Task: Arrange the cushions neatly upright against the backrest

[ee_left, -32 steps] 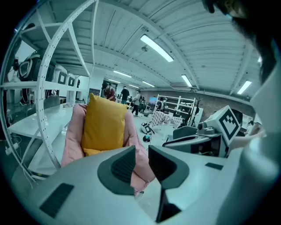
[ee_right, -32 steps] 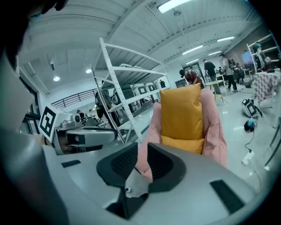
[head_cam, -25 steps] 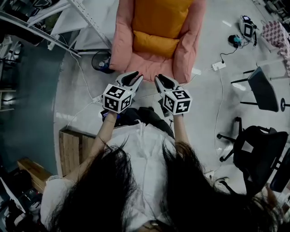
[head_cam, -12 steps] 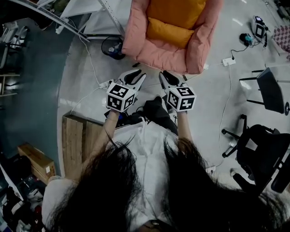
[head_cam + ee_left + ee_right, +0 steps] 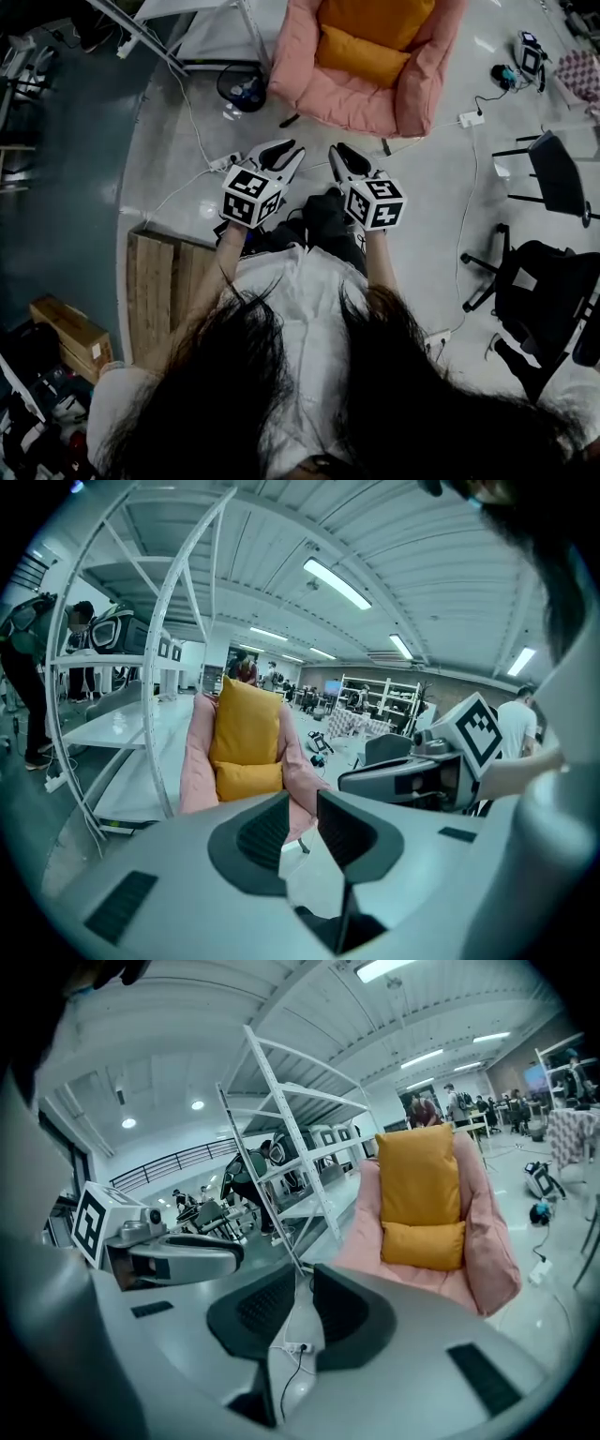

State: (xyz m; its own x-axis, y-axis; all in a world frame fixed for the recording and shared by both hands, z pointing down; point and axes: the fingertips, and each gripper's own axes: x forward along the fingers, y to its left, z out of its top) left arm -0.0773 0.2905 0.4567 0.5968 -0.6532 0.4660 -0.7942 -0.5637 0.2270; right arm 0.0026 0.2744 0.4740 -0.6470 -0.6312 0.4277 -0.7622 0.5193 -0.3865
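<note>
Left gripper [image 5: 279,152]: jaws slightly apart, empty. Right gripper [image 5: 343,156]: narrow gap, just been closing, nothing between. Cushions sit in pink armchair [image 5: 309,84], well apart, far and rightward (right gripper nearer). Tall cushion [image 5: 377,17] upright at rear; small cushion [image 5: 361,58] lies crosswise at its foot.

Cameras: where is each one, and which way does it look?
Head view: on the head, looking steeply down at the chair; shows hair, arms, left gripper, right gripper.
Left gripper view: on that gripper, facing the chair along its jaws; right gripper beside.
Right gripper view: same from that gripper; left gripper beside.
Shared: all show chair and cushions.
</note>
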